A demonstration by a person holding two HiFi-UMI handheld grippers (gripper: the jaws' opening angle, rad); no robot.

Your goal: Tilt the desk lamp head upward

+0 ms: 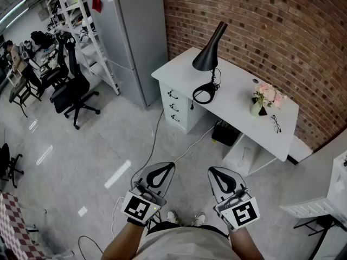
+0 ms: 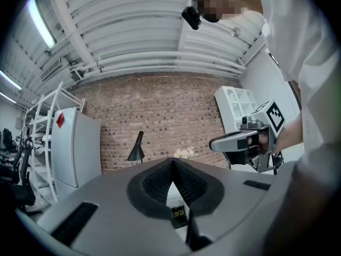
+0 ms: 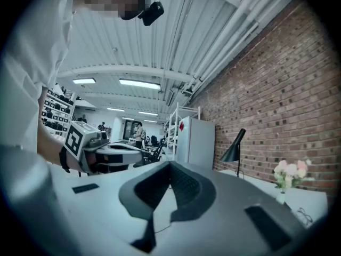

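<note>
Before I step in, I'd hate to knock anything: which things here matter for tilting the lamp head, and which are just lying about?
For the job: desk lamp, left gripper, right gripper.
Lying about: flower vase, glasses, office chair.

desk lamp tiny and indistinct, white cabinet cut by right edge

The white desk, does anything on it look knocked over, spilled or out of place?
Nothing stands out. The black desk lamp stands upright, the flower vase is upright too, and the glasses lie flat beside it.
</note>
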